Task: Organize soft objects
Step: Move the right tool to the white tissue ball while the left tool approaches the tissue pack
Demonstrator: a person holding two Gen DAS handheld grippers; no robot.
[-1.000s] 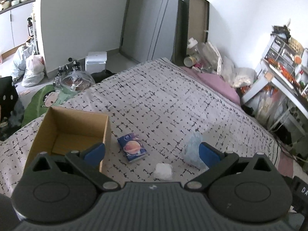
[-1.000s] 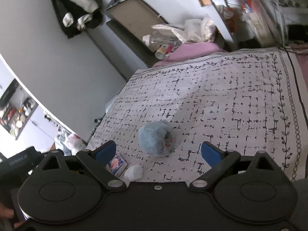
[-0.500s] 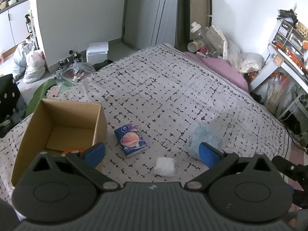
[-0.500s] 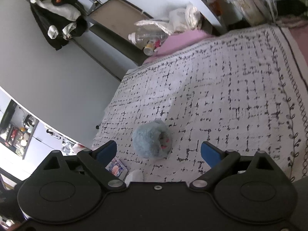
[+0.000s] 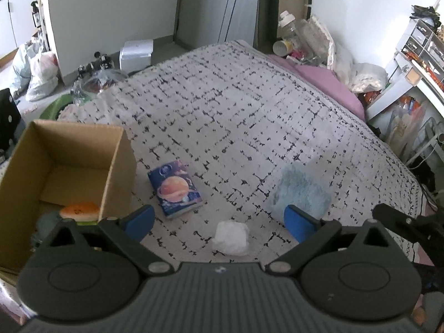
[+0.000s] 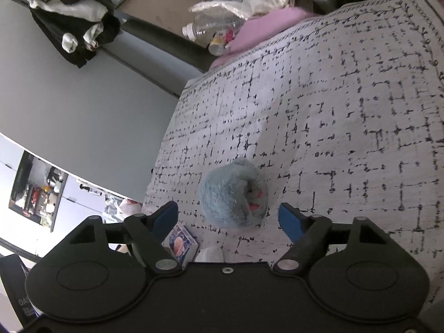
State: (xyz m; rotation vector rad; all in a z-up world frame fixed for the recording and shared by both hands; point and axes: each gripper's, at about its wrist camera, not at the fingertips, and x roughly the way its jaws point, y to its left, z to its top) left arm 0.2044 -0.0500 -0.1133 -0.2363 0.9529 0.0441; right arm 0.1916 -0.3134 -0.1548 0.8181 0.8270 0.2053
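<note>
Right gripper point(image 6: 229, 220) spread wide, blue plush toy point(image 6: 233, 197) just ahead, between fingertips

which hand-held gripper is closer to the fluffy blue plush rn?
Right. The right hand-held gripper hangs open with the fluffy blue plush centred just ahead of its fingers. The left hand-held gripper, also open, faces the white wad; the plush sits off beyond its right finger.
</note>
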